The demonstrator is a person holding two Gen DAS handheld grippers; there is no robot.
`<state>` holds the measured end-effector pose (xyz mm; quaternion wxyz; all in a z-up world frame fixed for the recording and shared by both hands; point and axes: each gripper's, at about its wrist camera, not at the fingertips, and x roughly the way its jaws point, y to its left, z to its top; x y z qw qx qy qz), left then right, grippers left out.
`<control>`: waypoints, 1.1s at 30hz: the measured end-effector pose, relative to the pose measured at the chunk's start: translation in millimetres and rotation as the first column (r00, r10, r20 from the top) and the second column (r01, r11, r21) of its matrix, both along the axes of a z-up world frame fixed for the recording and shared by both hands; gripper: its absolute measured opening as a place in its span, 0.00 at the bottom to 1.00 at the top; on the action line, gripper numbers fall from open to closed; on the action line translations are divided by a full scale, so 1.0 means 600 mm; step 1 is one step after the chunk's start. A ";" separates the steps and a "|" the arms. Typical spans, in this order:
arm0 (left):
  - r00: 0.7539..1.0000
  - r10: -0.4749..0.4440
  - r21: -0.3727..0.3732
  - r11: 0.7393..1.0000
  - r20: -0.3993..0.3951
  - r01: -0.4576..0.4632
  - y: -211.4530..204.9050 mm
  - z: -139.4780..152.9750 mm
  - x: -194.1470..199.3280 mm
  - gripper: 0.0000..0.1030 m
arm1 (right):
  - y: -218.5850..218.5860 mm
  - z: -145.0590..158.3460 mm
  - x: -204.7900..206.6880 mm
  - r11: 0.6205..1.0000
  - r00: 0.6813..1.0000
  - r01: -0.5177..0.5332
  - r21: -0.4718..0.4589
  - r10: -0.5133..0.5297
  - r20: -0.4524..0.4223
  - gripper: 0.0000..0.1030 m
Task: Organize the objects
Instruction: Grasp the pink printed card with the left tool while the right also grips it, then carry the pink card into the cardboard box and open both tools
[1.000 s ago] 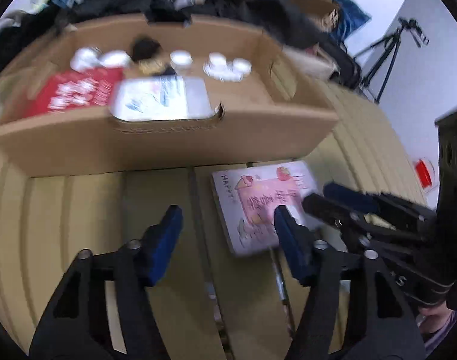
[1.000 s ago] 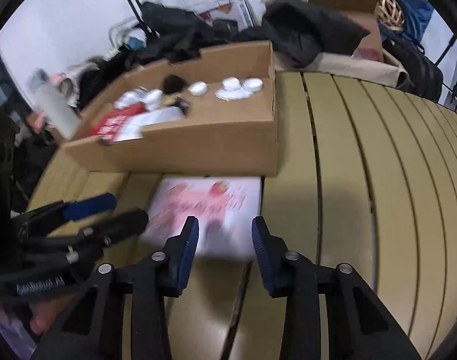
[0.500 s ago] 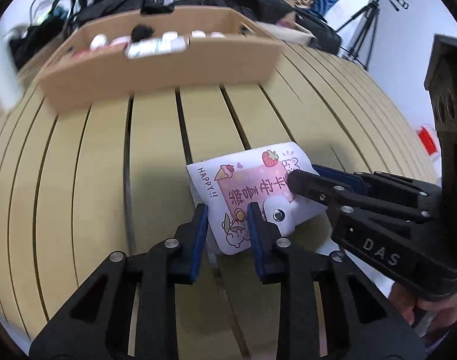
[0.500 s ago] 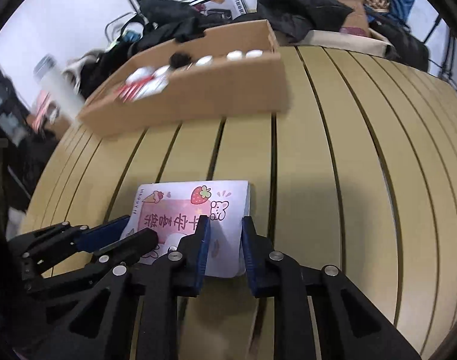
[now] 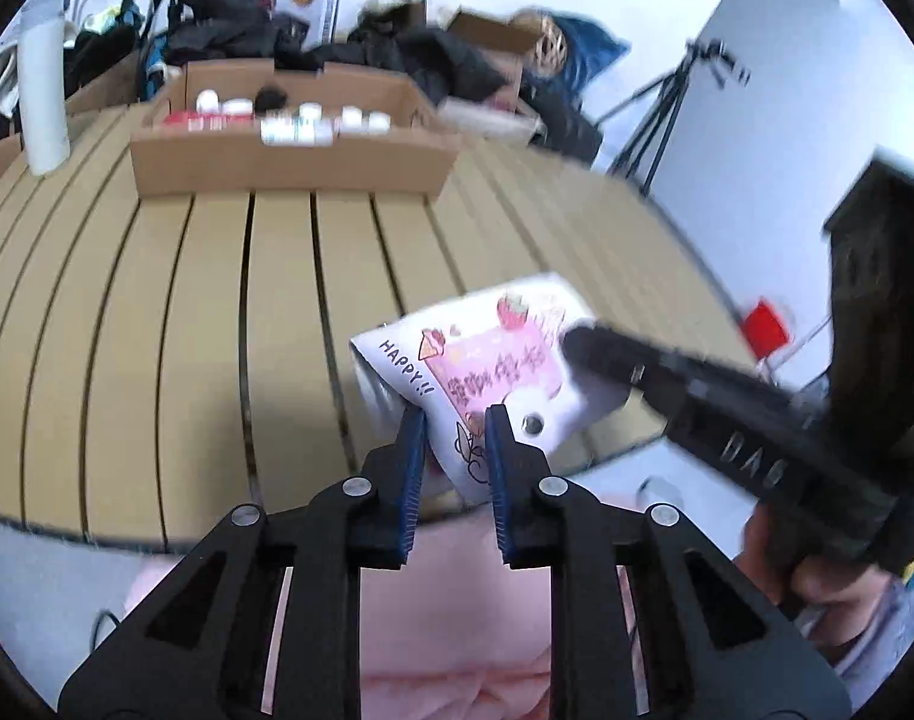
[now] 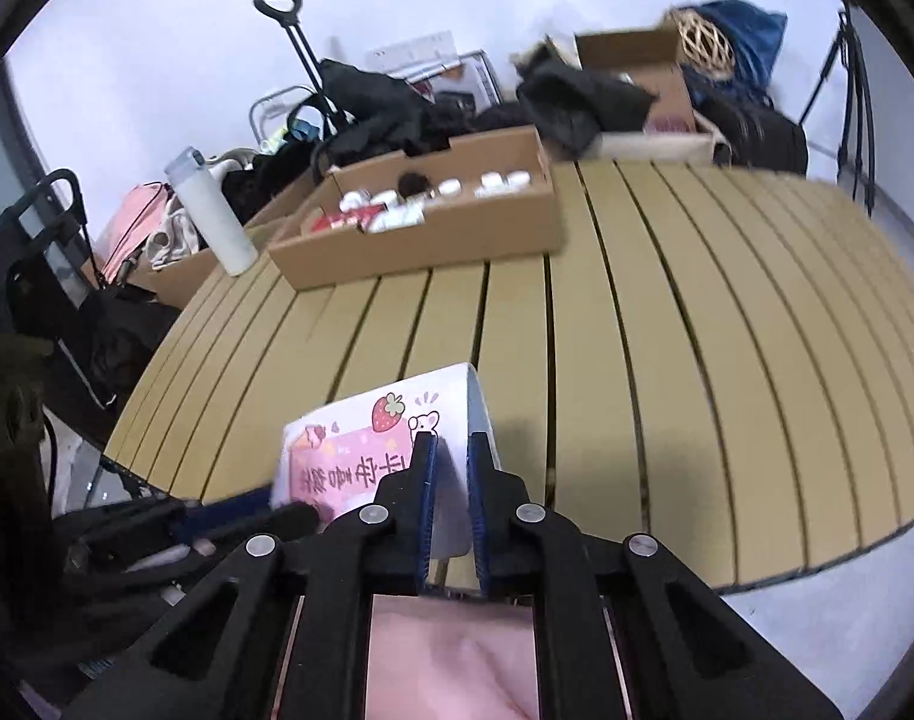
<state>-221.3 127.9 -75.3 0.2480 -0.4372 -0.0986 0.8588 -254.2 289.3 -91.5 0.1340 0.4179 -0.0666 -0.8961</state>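
A white and pink gift bag (image 5: 487,354) with a strawberry print and "HAPPY!!" is held up over the near edge of the slatted table (image 5: 186,312). My left gripper (image 5: 453,420) is shut on its near edge. My right gripper (image 6: 450,450) is shut on its other edge, and the bag shows in the right wrist view (image 6: 390,438). The right gripper also shows in the left wrist view (image 5: 607,351), and the left gripper in the right wrist view (image 6: 276,513).
A cardboard box (image 5: 288,162) with small white jars and a red packet stands at the far side of the table; it also shows in the right wrist view (image 6: 432,240). A white bottle (image 6: 213,213) stands left of it. Bags, boxes and a tripod (image 5: 667,114) lie behind.
Both grippers closed on the bag, then pulled it back from beside the box to the table's near edge and lifted it.
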 end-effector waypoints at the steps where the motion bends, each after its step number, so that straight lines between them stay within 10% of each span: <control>1: 1.000 0.008 0.009 1.000 -0.028 -0.008 -0.003 0.015 -0.012 0.14 | 0.000 0.010 -0.009 1.000 1.000 -0.003 -0.021 0.003 -0.004 0.11; 12: 0.990 0.028 0.078 0.997 -0.135 -0.018 0.011 0.128 -0.342 0.09 | -0.012 0.095 -0.269 1.000 0.995 -0.013 -0.021 0.011 -0.100 0.07; 19: 0.995 0.068 -0.048 0.997 0.077 -0.065 0.031 -0.015 -0.583 0.09 | -0.017 0.020 -0.519 0.998 0.999 -0.012 0.057 0.009 0.044 0.07; 24: 0.989 0.047 -0.224 0.974 0.139 -0.015 0.042 -0.113 -0.629 0.09 | -0.042 -0.070 -0.606 0.968 0.990 -0.051 0.247 0.017 0.138 0.07; 33: 0.992 0.128 -0.331 0.936 0.012 -0.117 -0.027 0.022 -0.592 0.95 | -0.037 0.012 -0.577 0.978 0.993 -0.104 0.181 0.090 0.081 0.16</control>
